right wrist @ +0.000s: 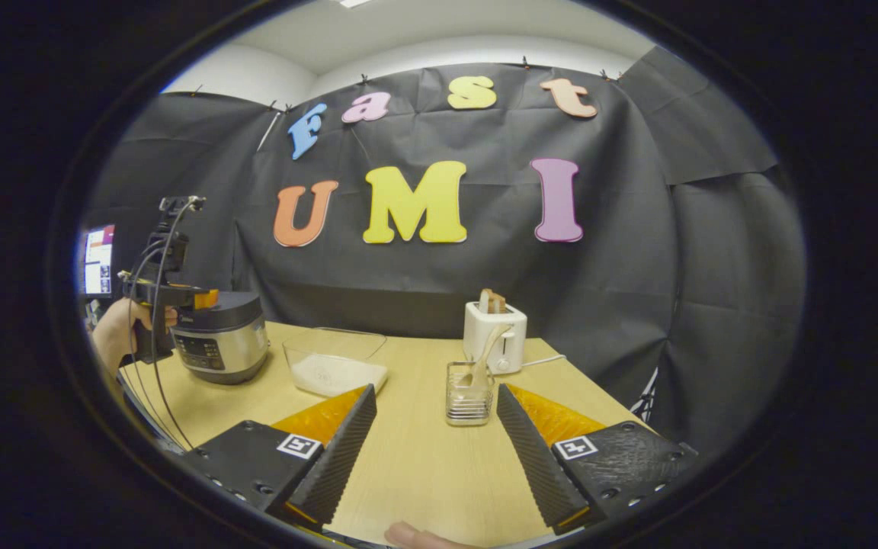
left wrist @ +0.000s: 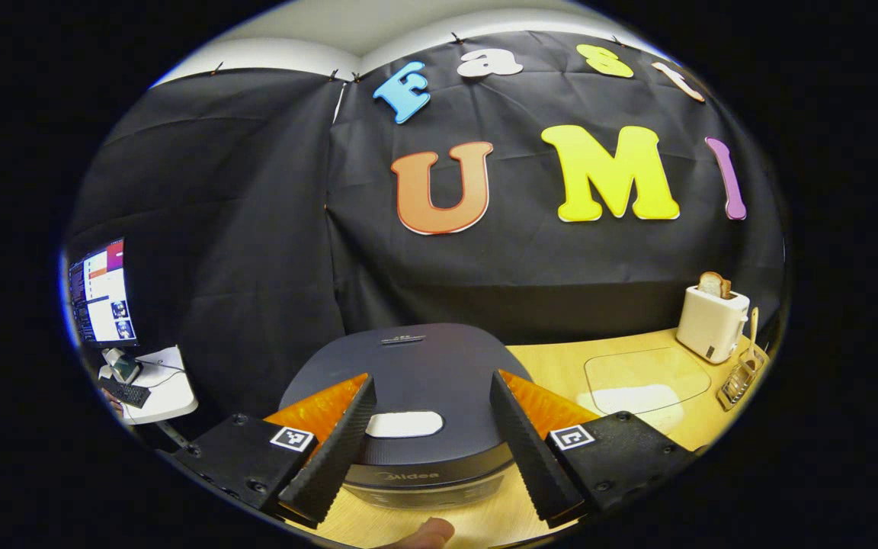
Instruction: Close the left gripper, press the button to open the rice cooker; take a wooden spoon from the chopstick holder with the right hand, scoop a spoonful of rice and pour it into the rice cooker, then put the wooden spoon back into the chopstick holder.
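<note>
The rice cooker (left wrist: 416, 412) sits lid-down at the table's (right wrist: 424, 457) left end, its pale button (left wrist: 404, 425) between the left gripper's (left wrist: 430, 435) wide-spread, empty fingers. Further right — rice dish (right wrist: 336, 366), then the chopstick holder (right wrist: 469, 394) with the wooden spoon (right wrist: 485, 357), ahead of the right gripper (right wrist: 433, 450), also agape, holding nothing.

I see black cloth (right wrist: 637, 252) draped across the back and both sides of the booth, pinned up under a white wall (right wrist: 439, 49). A pale wooden bench (right wrist: 424, 457) fills the foreground. Off to the left, a lit monitor (left wrist: 100, 293) stands over a small white side table (left wrist: 165, 389).
</note>
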Action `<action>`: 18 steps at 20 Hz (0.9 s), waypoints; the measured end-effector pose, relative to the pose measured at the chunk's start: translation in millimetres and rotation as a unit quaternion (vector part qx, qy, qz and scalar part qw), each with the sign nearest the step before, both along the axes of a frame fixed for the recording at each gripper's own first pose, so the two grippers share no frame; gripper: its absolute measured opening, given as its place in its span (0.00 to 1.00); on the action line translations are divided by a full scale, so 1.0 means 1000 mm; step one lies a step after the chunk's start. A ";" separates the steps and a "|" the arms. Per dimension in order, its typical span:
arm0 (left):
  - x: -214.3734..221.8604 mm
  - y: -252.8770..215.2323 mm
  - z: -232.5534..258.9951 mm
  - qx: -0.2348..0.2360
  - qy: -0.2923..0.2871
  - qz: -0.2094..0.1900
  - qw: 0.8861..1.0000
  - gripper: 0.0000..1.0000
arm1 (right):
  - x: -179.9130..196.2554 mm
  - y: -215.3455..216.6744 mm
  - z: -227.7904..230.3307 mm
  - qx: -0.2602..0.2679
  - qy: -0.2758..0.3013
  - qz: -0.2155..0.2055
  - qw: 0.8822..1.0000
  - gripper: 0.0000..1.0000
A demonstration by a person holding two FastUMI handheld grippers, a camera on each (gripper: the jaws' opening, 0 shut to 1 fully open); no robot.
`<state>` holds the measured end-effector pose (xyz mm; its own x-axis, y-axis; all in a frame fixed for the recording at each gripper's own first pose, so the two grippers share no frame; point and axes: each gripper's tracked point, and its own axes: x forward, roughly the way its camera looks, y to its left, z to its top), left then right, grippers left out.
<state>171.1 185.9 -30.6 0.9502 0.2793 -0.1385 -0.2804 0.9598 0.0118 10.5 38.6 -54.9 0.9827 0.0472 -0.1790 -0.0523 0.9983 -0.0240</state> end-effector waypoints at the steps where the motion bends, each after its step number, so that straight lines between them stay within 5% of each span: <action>1: -0.006 -0.006 0.006 0.001 -0.005 -0.005 1.000 0.97 | 0.000 0.000 0.001 -0.002 0.000 -0.001 1.000 0.95; 6: -0.041 -0.039 0.012 -0.029 -0.012 -0.026 0.999 0.97 | 0.003 0.000 0.018 -0.022 -0.018 -0.004 1.000 0.97; 13: -0.104 -0.099 -0.002 -0.011 -0.013 -0.078 0.997 0.97 | 0.007 -0.010 0.032 -0.019 -0.038 -0.019 0.999 0.95; 18: -0.149 -0.117 -0.013 -0.007 -0.030 -0.081 0.996 0.97 | 0.012 -0.016 0.019 0.002 -0.026 -0.020 0.999 0.95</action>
<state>22.6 68.7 -43.4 0.9894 0.1202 -0.0820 -0.1217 0.9925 -0.0142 22.3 22.8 -36.4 0.9918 0.0074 -0.1277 -0.0104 0.9997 -0.0226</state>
